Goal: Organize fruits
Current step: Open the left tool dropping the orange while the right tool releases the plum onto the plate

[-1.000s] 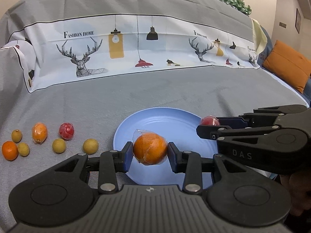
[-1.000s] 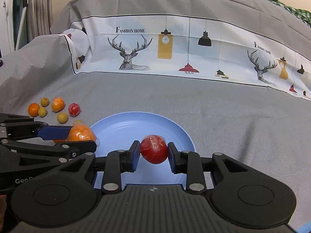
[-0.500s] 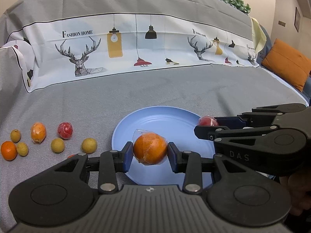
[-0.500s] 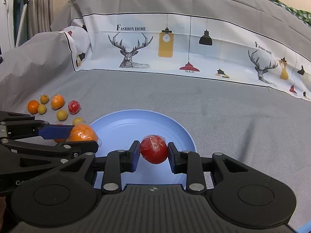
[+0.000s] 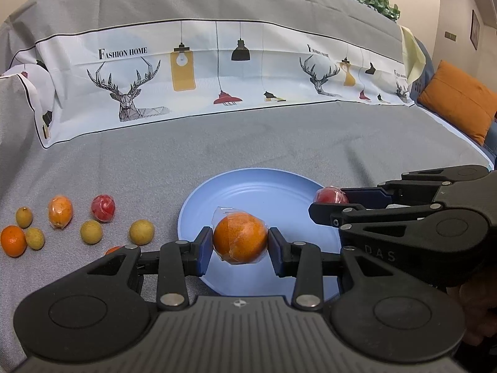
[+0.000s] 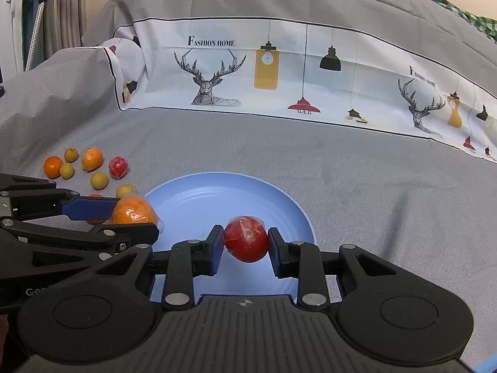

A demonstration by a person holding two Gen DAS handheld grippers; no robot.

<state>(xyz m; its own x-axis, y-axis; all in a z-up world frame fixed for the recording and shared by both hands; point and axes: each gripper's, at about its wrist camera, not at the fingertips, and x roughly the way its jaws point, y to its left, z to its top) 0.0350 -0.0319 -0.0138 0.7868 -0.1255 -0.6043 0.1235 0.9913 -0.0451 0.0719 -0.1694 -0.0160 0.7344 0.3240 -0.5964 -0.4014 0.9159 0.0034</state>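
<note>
Two claws are mine, one in each hand, and each is clenched on one piece of fruit above one round pale-blue plate. My left claw grips a round orange wrapped in clear plastic film between its two blue pads, over the near part of the plate. My right claw grips a smaller round red fruit in clear film, also over the plate's near part. The two claws sit side by side, close together.

The plate rests on a grey fabric cover and has no fruit lying in it. To its left, eight loose fruits lie on the cover: four small yellow-green round ones, one of them just beside the plate; one wrapped orange one; one bare orange one farthest left; one wrapped red one; and one orange piece mostly hidden behind my left claw. Behind runs one white printed cloth band with deer heads and hanging lamps.
</note>
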